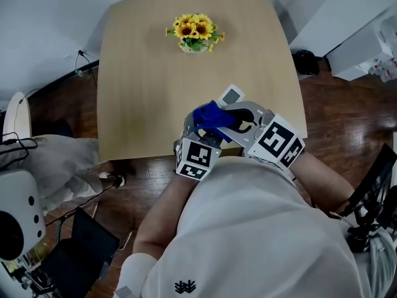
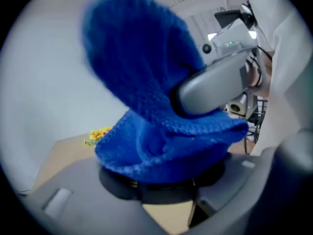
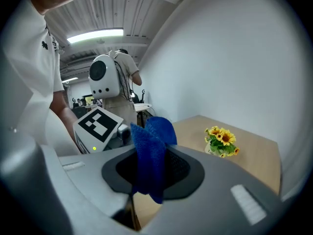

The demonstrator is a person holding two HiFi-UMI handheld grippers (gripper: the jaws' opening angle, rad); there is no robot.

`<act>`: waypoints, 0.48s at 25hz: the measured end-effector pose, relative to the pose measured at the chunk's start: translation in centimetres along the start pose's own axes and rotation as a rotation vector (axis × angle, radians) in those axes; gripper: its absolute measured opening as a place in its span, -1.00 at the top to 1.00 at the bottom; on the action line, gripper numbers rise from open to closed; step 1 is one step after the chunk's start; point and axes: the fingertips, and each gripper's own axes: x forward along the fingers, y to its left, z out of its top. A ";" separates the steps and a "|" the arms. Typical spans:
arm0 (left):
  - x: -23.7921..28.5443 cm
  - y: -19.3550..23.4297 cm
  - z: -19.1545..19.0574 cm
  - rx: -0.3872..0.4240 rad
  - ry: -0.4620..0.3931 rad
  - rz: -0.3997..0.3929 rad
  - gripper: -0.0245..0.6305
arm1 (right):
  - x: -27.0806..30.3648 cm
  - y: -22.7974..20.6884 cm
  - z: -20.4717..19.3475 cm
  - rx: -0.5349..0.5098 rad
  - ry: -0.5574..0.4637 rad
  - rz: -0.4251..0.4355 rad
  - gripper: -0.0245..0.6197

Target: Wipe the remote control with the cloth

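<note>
**Over the near edge of the worktop: two grippers, one cloth, one remote**

Over the near edge of the worktop (image 1: 149,92), toward its right corner, the person holds both grippers close together in the air. Nothing here rests on the wood.

The left gripper (image 2: 164,190) has its jaws almost closed. The blue cloth (image 1: 209,118) is bunched over them and hides what is inside. I think the remote control (image 1: 232,95) is in there, because its pale far end sticks out of the cloth in line with this gripper. Holding it up like this lets the cloth reach all around it.

The right gripper (image 3: 151,173) comes in from the right side. Its jaws are pinched tight on a fold of the cloth, which stands up between them. That grip lets it rub the cloth along the remote control. The wiping looks under way, with only the tip left bare.

Farther off, the middle of the worktop is bare. A little pot of sunflowers (image 1: 195,31) sits by the far edge, well apart from the grippers.
</note>
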 end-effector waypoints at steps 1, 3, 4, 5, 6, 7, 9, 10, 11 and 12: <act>-0.3 0.2 0.0 0.002 -0.003 -0.005 0.10 | 0.1 -0.5 -0.2 -0.001 0.005 -0.020 0.65; -0.8 0.3 -0.1 0.003 -0.009 -0.016 0.10 | -0.1 -1.6 -0.7 0.006 0.014 -0.062 0.65; -1.0 0.2 0.0 0.004 -0.013 -0.024 0.10 | -0.3 -2.1 -0.9 0.014 0.019 -0.085 0.65; -1.1 0.2 0.0 0.006 -0.017 -0.033 0.10 | -0.5 -2.7 -1.1 0.022 0.024 -0.109 0.65; -1.3 0.2 0.0 0.008 -0.020 -0.042 0.10 | -0.8 -3.4 -1.3 0.030 0.029 -0.132 0.65; -1.4 0.2 -0.1 0.010 -0.022 -0.051 0.10 | -1.0 -4.0 -1.5 0.037 0.034 -0.155 0.65; -1.7 0.3 -0.2 0.013 -0.026 -0.064 0.10 | -1.7 -5.2 -2.0 0.045 0.047 -0.206 0.65; -1.8 0.4 -0.2 0.014 -0.030 -0.068 0.10 | -2.1 -6.0 -2.3 0.049 0.054 -0.235 0.65; -1.9 0.5 -0.1 0.015 -0.035 -0.071 0.10 | -2.6 -6.7 -2.6 0.055 0.060 -0.264 0.65; -2.1 0.5 -0.1 0.015 -0.039 -0.075 0.10 | -3.2 -7.4 -2.8 0.063 0.066 -0.292 0.65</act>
